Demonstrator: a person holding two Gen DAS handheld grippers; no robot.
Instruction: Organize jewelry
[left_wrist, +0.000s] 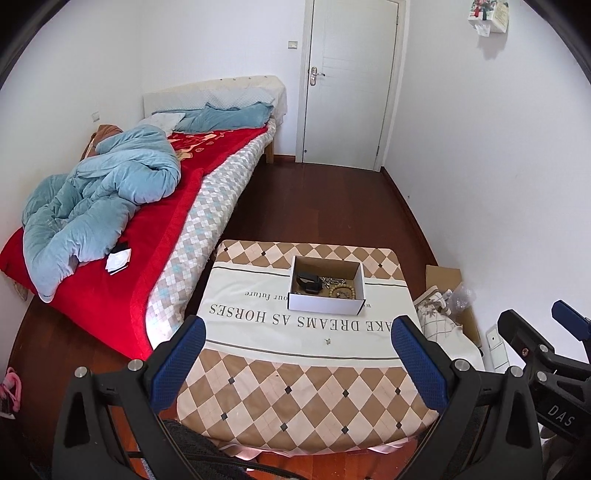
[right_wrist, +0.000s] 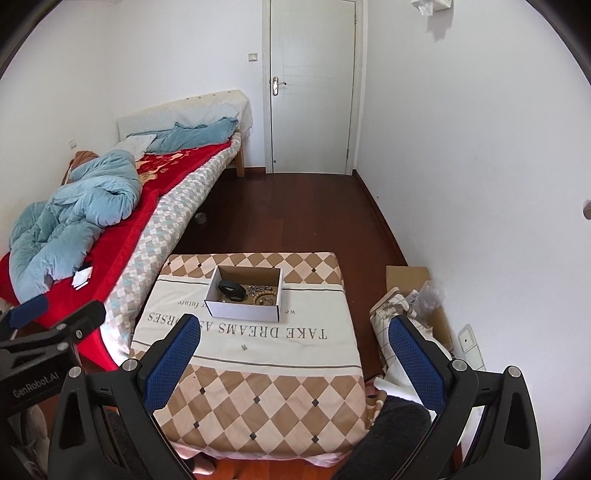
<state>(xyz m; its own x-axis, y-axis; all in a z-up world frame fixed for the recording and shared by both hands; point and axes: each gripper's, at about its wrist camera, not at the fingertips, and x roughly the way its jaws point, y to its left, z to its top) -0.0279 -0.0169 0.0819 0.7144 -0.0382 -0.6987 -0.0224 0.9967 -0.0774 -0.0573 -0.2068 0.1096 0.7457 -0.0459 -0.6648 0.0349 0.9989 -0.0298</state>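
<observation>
- Jewelry (left_wrist: 334, 286) lies inside an open white box (left_wrist: 325, 304) at the far centre of the desk (left_wrist: 295, 387); the pieces are a bead bracelet (left_wrist: 343, 291), a metal chain (left_wrist: 327, 280) and a dark item, possibly a watch (left_wrist: 308, 282).
- One small metal piece (left_wrist: 326, 341) lies alone on the cloth, on the near side of the box and apart from it; its type is too small to tell.
- Left gripper (left_wrist: 297, 334): jaws spread wide, nothing between them, held back over the near edge of the desk.
- Right gripper (right_wrist: 293, 332): jaws likewise wide apart and empty, beside the left one at about the same standoff.
- Step in hand, as a judgement: start or approach; neither gripper is in contact with any item.
- Next move calls for advancing one gripper to the loose piece or into the box, then a narrow, precise pinch, since the items are small.
- Caution: the chain and bracelet lie close together and may lift as a tangle; the box is light and may slide.
- Bed (left_wrist: 147, 206) stands left of the desk.
</observation>
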